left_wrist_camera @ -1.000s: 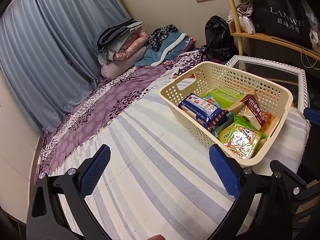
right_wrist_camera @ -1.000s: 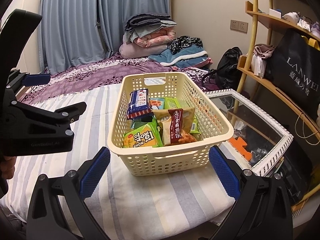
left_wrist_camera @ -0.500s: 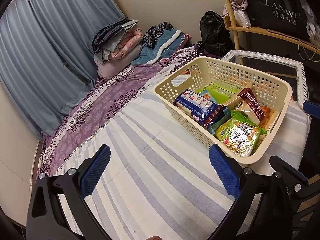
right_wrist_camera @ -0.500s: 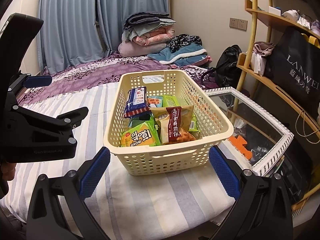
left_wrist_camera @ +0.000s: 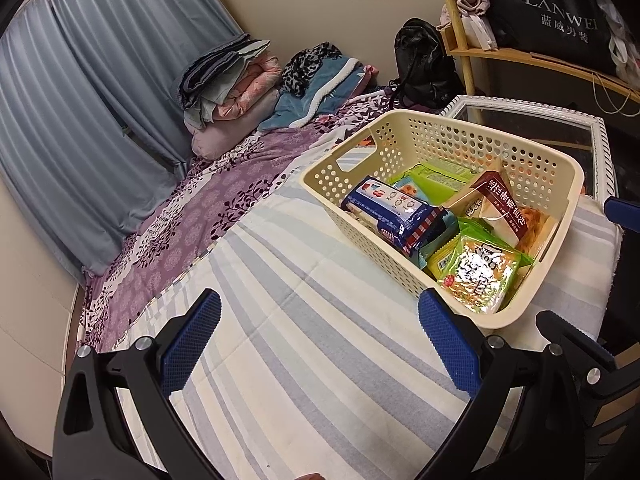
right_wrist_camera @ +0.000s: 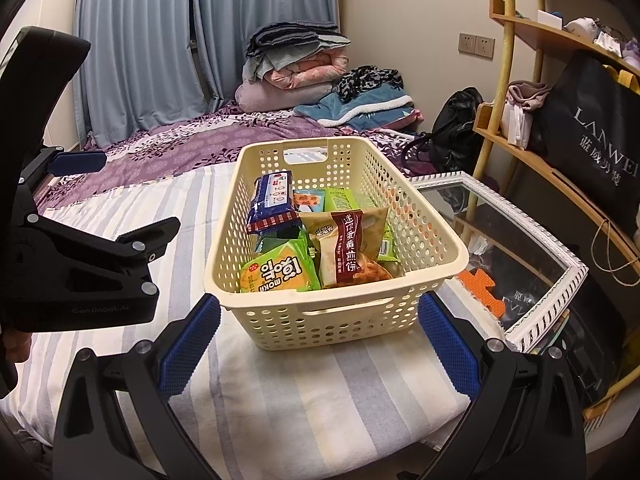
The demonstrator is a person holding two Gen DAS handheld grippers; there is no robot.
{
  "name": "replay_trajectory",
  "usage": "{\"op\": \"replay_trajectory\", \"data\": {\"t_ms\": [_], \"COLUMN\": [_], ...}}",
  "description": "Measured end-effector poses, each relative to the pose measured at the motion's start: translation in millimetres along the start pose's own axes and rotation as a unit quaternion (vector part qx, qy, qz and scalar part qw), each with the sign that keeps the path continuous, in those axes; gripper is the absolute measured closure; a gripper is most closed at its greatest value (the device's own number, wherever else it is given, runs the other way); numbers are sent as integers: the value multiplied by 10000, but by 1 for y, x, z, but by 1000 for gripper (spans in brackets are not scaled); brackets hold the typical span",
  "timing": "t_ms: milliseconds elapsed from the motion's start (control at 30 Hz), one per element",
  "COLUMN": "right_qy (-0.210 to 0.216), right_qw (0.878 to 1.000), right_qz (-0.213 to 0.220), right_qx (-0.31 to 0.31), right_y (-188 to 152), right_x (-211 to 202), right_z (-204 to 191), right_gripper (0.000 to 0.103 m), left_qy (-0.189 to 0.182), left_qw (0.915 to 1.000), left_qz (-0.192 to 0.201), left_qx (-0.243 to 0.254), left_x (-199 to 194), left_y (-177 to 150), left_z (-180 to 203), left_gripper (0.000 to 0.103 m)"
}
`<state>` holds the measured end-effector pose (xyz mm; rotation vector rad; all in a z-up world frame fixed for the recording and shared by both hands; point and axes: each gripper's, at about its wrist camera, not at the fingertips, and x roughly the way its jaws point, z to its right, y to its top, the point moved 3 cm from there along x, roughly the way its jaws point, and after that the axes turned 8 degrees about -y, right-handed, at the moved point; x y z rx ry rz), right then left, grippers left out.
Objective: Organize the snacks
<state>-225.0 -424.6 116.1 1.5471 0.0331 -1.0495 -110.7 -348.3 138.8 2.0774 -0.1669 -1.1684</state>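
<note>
A cream perforated basket [left_wrist_camera: 560,216] [right_wrist_camera: 440,216] stands on the striped bed cover and holds several snack packets. Among them are a blue biscuit pack [left_wrist_camera: 394,210] [right_wrist_camera: 274,200], a brown-labelled pouch [left_wrist_camera: 502,206] [right_wrist_camera: 348,252] and a green packet [left_wrist_camera: 478,274] [right_wrist_camera: 280,274]. My left gripper [left_wrist_camera: 318,340] is open over the bare cover, left of the basket. My right gripper [right_wrist_camera: 318,340] is open in front of the basket's near wall, with nothing between its fingers. The left gripper's black body [right_wrist_camera: 80,264] shows at the left of the right wrist view.
A glass-topped table with a white frame [right_wrist_camera: 540,312] [left_wrist_camera: 600,148] sits right of the bed. Wooden shelves hold a black shopping bag [right_wrist_camera: 592,128] [left_wrist_camera: 552,12]. Folded blankets [right_wrist_camera: 296,64] and a black backpack [right_wrist_camera: 456,128] lie at the far end by the curtains.
Both grippers have moved a little closer to the basket, which now sits larger and lower in both views. Neither gripper has closed, and the packets lie as before.
</note>
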Motion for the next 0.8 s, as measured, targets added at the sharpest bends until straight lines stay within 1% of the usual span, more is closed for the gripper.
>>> {"op": "replay_trajectory", "data": {"t_ms": [467,533,667,800], "right_qy": [32,60,153,393], "right_qw": [10000,10000,9998,9988], "right_qz": [-5,-3,15,61], "right_qx": [-42,-78,-132,-280], "right_y": [1,1,5,11], "right_x": [1,1,0,-3], "right_z": [-4,-8,-16,-38], "right_gripper": [5,5,5,5], "left_qy": [-11,-75,-96,-25], "left_qw": [10000,10000,9991,9950], "left_qz": [45,3,-87,-327], "left_qx": [20,-19,-405,-946], "left_x": [-1,0,-1,3], "left_y": [-4,-6,-18,-48], "left_z": [-2,-6,-25,-60], "left_gripper": [3,3,3,3]}}
